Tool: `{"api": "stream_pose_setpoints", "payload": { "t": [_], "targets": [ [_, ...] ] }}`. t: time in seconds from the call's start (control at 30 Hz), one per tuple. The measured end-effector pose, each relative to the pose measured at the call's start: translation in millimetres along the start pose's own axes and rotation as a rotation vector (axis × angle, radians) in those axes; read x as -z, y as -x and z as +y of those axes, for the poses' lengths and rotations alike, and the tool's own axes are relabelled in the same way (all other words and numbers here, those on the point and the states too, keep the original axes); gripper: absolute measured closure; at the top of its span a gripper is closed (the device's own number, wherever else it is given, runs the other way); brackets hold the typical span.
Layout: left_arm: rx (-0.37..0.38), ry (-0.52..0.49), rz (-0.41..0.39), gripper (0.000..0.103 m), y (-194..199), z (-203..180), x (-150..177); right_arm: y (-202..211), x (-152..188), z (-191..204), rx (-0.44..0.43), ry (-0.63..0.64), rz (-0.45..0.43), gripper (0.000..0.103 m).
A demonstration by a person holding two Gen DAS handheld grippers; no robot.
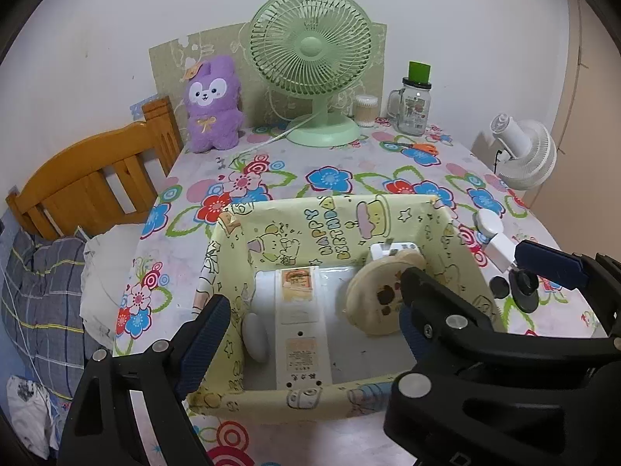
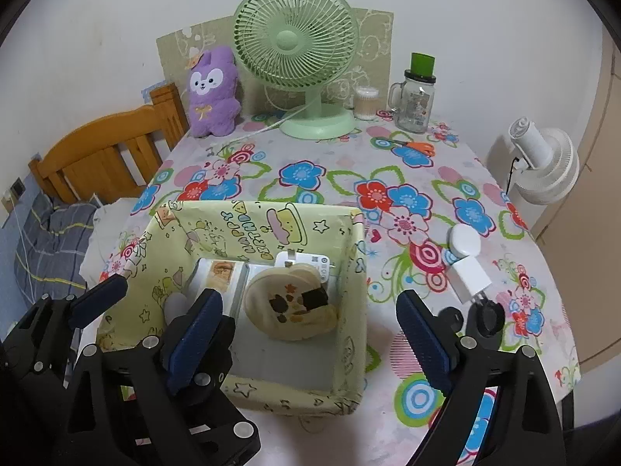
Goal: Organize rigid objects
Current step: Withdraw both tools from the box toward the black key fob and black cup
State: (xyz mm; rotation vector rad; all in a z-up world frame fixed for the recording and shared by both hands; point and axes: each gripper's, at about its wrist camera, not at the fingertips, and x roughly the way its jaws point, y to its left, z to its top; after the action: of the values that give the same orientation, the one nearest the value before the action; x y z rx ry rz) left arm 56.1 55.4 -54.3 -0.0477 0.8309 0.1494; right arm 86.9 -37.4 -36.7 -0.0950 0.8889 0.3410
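Note:
A yellow paper-covered box point(image 1: 341, 209) point(image 2: 359, 310) sits on the flowered table. Inside lie a white power strip point(image 1: 300, 326) point(image 2: 217, 275), a round cream compact with a paw print point(image 1: 378, 299) point(image 2: 291, 306), a white plug adapter point(image 1: 392, 250) point(image 2: 302, 262) and a small white oval piece point(image 1: 256, 336). My left gripper point(image 1: 310, 320) is open above the box. My right gripper point(image 2: 310, 330) is open over the box's near right part. A white charger point(image 2: 469, 277) point(image 1: 500, 250), a white round puck point(image 2: 464, 240) point(image 1: 490, 221) and a small black clamp point(image 2: 485, 318) point(image 1: 520, 287) lie on the table right of the box.
At the back stand a green fan point(image 2: 299, 39), a purple plush point(image 2: 211, 93), a cotton-swab jar point(image 2: 366, 103) and a glass mug jar point(image 2: 417, 105). Orange scissors point(image 2: 411, 145) lie nearby. A white fan point(image 2: 543, 159) stands off the right edge, a wooden headboard point(image 2: 104, 151) on the left.

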Motion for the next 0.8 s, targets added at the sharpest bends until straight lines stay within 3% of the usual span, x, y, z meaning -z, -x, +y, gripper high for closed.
{"api": "stream_pose_setpoints", "payload": {
  "t": [0.8],
  "targets": [
    [0.019,-0.037,-0.045,0.007,26.5,-40.2,-2.0,33.8,7.0,-37.1,0.017,-0.020,-0.048,0.007]
  ]
}}
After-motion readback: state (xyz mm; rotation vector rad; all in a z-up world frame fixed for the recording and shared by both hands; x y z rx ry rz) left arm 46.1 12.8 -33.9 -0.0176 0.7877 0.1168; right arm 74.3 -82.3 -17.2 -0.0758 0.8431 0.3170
